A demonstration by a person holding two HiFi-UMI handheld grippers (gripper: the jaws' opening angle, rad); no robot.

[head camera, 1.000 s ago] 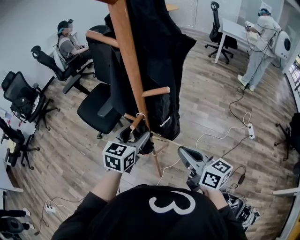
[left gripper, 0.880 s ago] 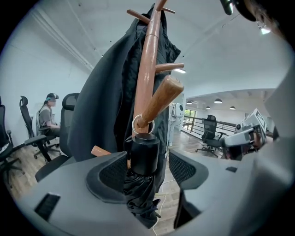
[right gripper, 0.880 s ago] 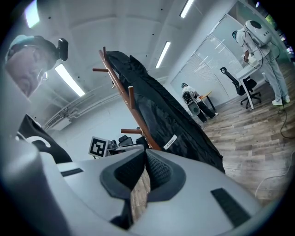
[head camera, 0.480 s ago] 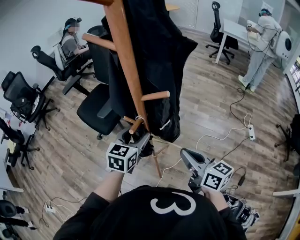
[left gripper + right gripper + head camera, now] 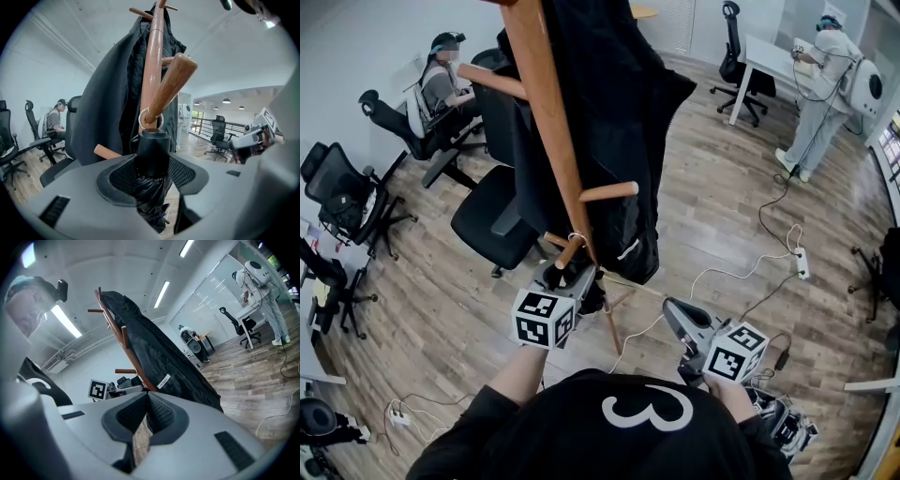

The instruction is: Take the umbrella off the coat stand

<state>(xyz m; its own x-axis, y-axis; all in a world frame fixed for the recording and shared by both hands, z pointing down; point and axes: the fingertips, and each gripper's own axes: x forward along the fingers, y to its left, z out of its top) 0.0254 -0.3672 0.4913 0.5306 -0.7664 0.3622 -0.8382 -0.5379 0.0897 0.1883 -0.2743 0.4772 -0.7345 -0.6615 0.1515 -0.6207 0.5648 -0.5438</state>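
A wooden coat stand (image 5: 548,112) carries a black coat (image 5: 609,122). A folded black umbrella (image 5: 152,152) hangs by its wrist loop (image 5: 151,119) from a low slanted peg (image 5: 171,86) on the pole. My left gripper (image 5: 572,274) is at that peg. Its jaws are closing and the pads touch both sides of the umbrella's black handle, with the folded fabric below them. My right gripper (image 5: 673,314) hangs lower right of the stand, shut and holding nothing. In the right gripper view the stand (image 5: 129,352) and coat (image 5: 164,362) lean beyond the jaws.
A black office chair (image 5: 492,216) stands just left of the stand, with more chairs along the left wall. A seated person (image 5: 441,89) is at the far left, and a person in white (image 5: 820,84) is beside a desk (image 5: 769,61). A power strip (image 5: 800,262) and cables lie on the floor.
Both grippers stay almost where they were. The left one sits a touch closer under the peg, around the umbrella.
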